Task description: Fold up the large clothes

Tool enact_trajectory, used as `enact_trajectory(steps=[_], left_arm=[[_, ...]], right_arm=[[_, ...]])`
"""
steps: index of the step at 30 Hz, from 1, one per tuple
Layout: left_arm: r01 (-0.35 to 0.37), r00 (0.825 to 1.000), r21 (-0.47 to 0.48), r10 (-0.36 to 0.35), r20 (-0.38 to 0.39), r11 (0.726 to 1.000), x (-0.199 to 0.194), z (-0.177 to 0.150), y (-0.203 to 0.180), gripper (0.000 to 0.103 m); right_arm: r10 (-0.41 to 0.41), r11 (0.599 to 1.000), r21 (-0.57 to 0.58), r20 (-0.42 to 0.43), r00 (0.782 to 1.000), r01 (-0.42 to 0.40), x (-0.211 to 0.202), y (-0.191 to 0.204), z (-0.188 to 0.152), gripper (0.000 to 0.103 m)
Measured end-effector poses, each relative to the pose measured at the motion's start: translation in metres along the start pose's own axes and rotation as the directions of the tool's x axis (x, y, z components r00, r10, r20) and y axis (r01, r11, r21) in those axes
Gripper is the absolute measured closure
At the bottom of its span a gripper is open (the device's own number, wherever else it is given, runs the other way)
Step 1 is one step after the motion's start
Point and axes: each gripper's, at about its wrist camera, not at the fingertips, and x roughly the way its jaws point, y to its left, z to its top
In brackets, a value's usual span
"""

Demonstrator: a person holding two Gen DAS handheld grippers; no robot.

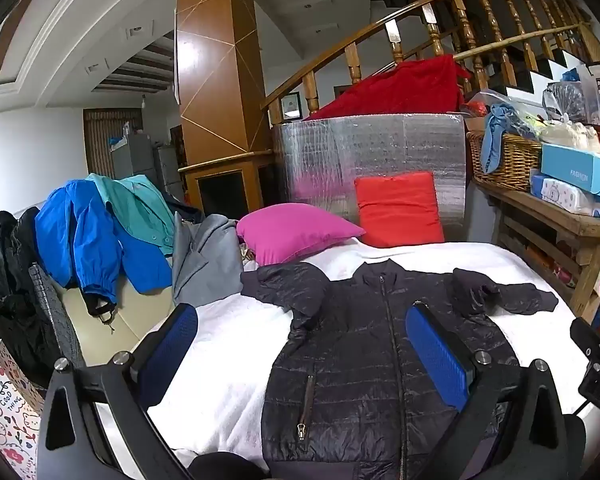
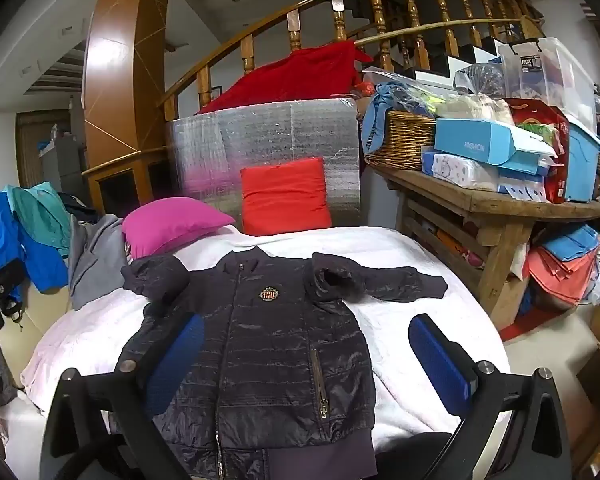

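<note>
Around my work surface the room is crowded: a magenta pillow (image 1: 296, 230) and a red cushion (image 1: 398, 208) sit at the far end of the white blanket (image 1: 220, 360), the cushion leaning on a silver foil panel (image 1: 372, 152) below a curved wooden banister (image 1: 380, 28). To my left, a blue jacket (image 1: 84, 240), a teal garment (image 1: 140, 208) and a grey coat (image 1: 206, 260) are heaped just off the blanket. To my right a wooden table (image 2: 500, 208) carries a wicker basket (image 2: 404, 140), a light-blue box (image 2: 480, 142) and a clear storage bin (image 2: 548, 72). Nothing lies on top of the black puffer jacket (image 2: 268, 340), which is spread front-up and zipped in the middle of the blanket, collar toward the pillows, both sleeves bunched near the shoulders. My left gripper (image 1: 300, 352) hovers over the jacket's left half with its blue pads spread as wide as they go, gripping nothing. My right gripper (image 2: 308, 364) hangs likewise over the jacket's right half, jaws fully apart and empty.
</note>
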Motion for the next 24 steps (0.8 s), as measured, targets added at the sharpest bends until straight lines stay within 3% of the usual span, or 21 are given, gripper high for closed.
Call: enact_trajectory(steps=[17, 24], left_arm=[[-0.005, 1.0, -0.005, 0.005, -0.02, 1.0, 0.004, -0.002, 0.001, 0.0], [0.034, 0.999, 0.022, -0.035, 0.007, 0.999, -0.005, 0.004, -0.014, 0.0]], right_arm=[[0.001, 1.0, 0.009, 0.015, 1.0, -0.001, -0.001, -0.005, 0.001, 0.0], [-0.035, 0.999, 0.024, 0.037, 0.999, 0.035, -0.009, -0.02, 0.003, 0.0]])
